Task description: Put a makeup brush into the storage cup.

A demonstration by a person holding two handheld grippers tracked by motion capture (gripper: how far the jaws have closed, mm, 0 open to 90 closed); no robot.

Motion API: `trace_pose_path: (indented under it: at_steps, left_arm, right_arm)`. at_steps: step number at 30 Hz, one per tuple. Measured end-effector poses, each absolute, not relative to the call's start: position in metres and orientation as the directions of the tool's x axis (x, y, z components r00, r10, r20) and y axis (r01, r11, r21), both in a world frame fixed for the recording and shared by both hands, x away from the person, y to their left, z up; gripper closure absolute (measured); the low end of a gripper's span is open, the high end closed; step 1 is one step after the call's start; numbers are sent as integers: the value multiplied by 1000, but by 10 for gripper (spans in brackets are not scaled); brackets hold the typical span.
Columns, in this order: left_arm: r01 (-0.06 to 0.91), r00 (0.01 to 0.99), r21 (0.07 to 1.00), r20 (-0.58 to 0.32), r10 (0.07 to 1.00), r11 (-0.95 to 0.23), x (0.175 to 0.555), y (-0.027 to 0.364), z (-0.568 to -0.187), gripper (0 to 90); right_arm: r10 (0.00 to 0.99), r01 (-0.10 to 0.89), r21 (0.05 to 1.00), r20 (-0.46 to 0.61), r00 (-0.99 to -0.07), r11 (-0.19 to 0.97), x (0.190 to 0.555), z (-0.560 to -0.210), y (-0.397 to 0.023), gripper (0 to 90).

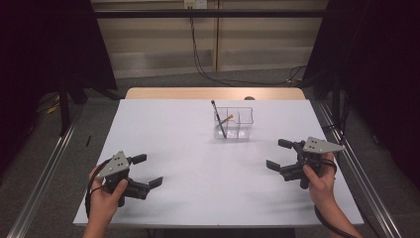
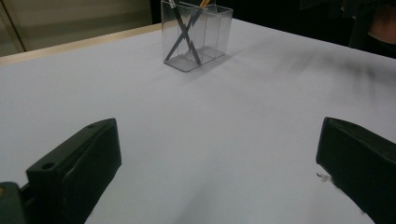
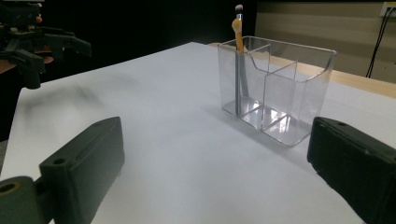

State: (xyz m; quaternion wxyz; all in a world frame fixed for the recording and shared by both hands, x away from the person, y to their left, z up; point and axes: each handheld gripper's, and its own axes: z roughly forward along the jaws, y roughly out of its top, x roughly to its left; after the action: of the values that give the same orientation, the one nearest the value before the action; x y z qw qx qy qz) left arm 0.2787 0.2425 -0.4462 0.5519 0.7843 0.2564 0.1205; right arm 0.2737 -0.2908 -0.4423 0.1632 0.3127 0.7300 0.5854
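A clear plastic organizer (image 1: pixel 234 124) with compartments stands on the white table (image 1: pixel 198 198), right of centre toward the back. In its left compartment lean a dark stick (image 1: pixel 218 118) and an orange-handled brush (image 1: pixel 228 119). My left gripper (image 1: pixel 148 170) rests low at the front left, open, with nothing between its jaws. My right gripper (image 1: pixel 277 154) sits at the front right, also open and holding nothing. The left gripper view has the organizer (image 2: pixel 196 35) far ahead. In the right gripper view the organizer (image 3: pixel 275 88) is closer, with the orange brush (image 3: pixel 238 28) poking above its rim.
The wooden table edge (image 1: pixel 213 92) runs behind the white surface. Metal rails (image 1: pixel 42 178) flank both sides. Cables (image 1: pixel 198 54) hang down the back wall. The other hand's gripper (image 3: pixel 32 42) appears far off at the upper left of the right gripper view.
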Motion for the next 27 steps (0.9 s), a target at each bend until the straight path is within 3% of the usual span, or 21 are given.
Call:
trace_pose_path:
  at_steps: [27]
  left_arm:
    - [271,838,926,-92,538,-264,279,241,-448,0]
  right_arm:
    - [673,294,947,134,-727,130,244,-453,-326,52]
